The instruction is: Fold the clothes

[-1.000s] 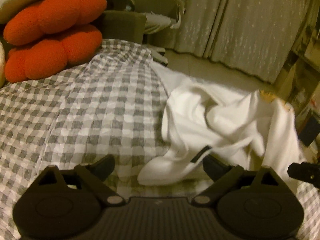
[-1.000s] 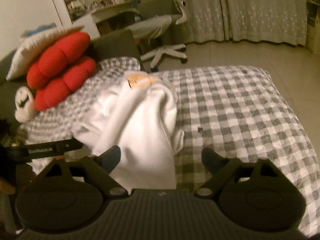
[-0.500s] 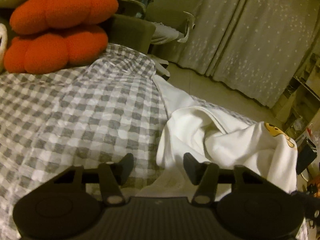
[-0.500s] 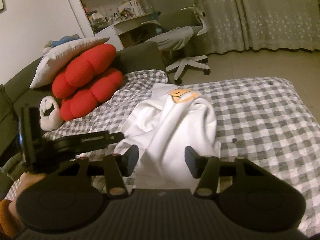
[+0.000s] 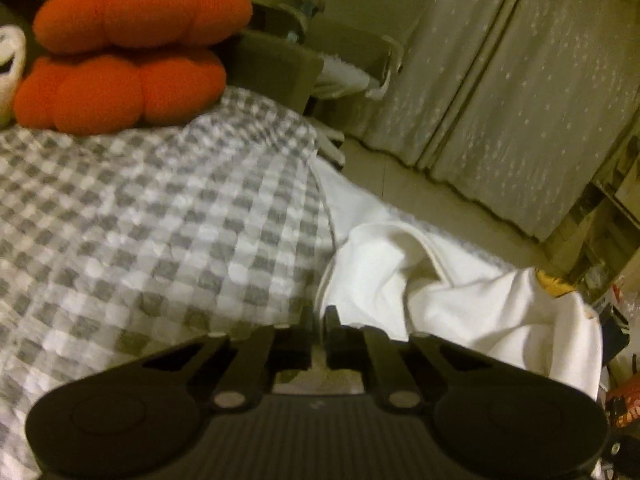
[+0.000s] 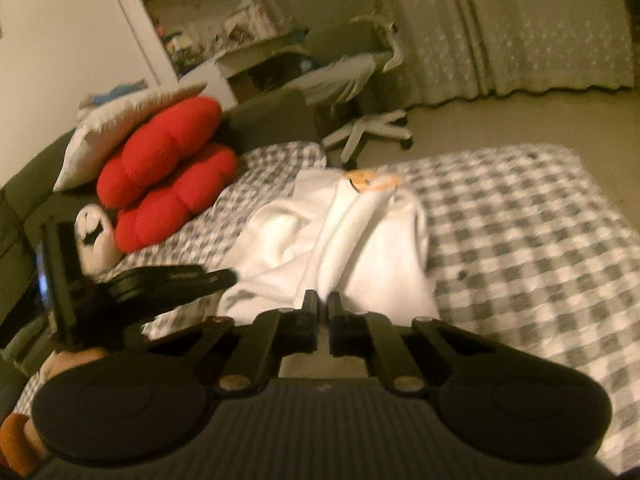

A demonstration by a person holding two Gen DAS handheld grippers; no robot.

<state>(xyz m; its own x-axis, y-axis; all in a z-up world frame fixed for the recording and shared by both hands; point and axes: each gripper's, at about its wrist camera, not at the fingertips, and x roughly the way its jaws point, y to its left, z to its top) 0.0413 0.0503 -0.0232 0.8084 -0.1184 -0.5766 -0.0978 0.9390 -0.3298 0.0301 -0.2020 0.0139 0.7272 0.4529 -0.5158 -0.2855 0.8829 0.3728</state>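
A white garment [image 5: 460, 300] with an orange print [image 6: 370, 181] lies bunched on the grey checked bed cover [image 5: 160, 220]. In the left wrist view my left gripper [image 5: 319, 320] is shut, its tips pinching the garment's near left edge. My right gripper [image 6: 320, 300] is shut too, nipping the near edge of the white garment [image 6: 360, 248], and a taut ridge of cloth runs from its tips up to the print. The left gripper [image 6: 230, 276] also shows from the side in the right wrist view, its tips at the cloth's left edge, with a hand [image 6: 68, 360] behind it.
Two red cushions [image 6: 168, 168] and a white pillow [image 6: 120, 128] are stacked at the head of the bed cover [image 6: 520, 220], a small white plush [image 6: 94, 236] beside them. An office chair [image 6: 360, 80], shelves and curtains [image 5: 500, 80] stand beyond the bed.
Both grippers' jaws have gone from wide open to shut, each closing on a near edge of the white garment. The cloth has drawn up into a ridge toward the right gripper.
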